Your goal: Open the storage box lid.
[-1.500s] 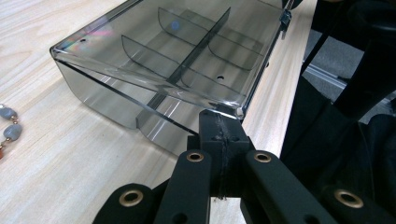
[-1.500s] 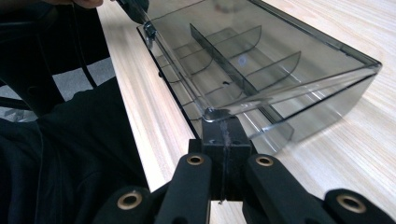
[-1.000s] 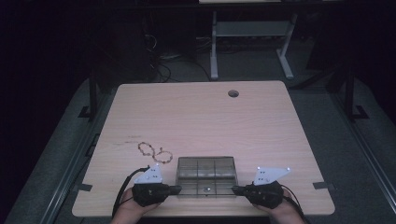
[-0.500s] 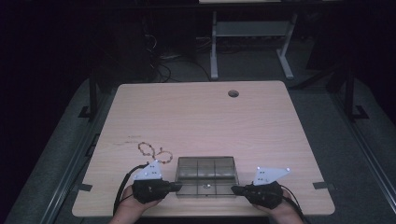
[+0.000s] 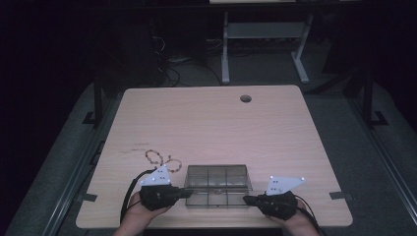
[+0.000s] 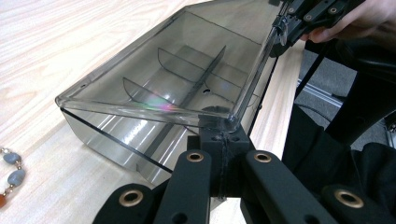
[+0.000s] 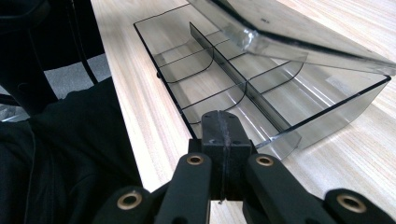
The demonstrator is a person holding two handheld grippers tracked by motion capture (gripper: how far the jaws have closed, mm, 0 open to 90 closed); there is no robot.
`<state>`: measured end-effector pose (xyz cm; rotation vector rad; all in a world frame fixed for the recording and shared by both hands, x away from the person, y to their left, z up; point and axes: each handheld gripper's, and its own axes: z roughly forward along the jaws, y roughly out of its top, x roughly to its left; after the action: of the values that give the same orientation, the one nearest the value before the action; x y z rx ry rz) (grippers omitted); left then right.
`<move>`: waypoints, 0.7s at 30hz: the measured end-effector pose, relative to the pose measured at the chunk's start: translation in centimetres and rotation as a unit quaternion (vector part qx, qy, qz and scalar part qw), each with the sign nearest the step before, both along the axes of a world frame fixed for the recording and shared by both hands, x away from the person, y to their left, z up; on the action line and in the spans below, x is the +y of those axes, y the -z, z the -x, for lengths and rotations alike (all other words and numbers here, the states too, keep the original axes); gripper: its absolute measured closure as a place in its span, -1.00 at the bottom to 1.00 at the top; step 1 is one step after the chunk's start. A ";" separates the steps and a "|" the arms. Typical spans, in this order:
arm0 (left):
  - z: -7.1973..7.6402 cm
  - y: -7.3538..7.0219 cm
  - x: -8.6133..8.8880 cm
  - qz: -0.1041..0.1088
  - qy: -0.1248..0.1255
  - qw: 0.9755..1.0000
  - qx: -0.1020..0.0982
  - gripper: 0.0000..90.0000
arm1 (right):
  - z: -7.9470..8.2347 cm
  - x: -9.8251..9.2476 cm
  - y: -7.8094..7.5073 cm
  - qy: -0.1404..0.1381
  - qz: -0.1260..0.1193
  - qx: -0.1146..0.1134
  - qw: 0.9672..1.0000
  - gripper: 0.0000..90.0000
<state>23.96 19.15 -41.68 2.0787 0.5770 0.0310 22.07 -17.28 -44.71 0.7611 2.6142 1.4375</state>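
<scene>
Clenched left gripper (image 6: 223,140) props the clear box's (image 5: 216,184) lid (image 6: 154,70), lower centre; a slip could slam it.

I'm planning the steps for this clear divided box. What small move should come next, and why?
Probably raise the left gripper a little to swing the lid further open. Its shut jaws sit at the lid's near corner, the lid is only partly lifted over the box, and the right gripper, shut, sits at the box's corner as if steadying it.
</scene>
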 end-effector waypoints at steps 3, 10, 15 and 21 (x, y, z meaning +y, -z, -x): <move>-0.1 -0.1 -0.1 0.001 0.003 1.000 -0.002 0.99 | 0.0 0.1 0.0 0.002 0.000 -0.001 1.000 0.99; -0.5 -0.6 -0.1 0.010 0.001 1.000 -0.003 0.99 | 0.1 0.2 0.0 0.006 0.004 -0.004 1.000 0.99; -0.9 -1.1 0.0 0.017 0.002 1.000 -0.005 0.99 | 0.0 0.3 0.1 0.006 0.005 -0.005 1.000 0.99; -1.5 -1.8 0.0 0.027 0.003 1.000 -0.009 0.99 | 0.0 0.2 0.1 0.000 0.003 -0.007 1.000 0.99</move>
<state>25.44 19.17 -39.85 2.0246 0.5546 0.0311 22.10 -17.11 -44.80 0.7472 2.6064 1.4277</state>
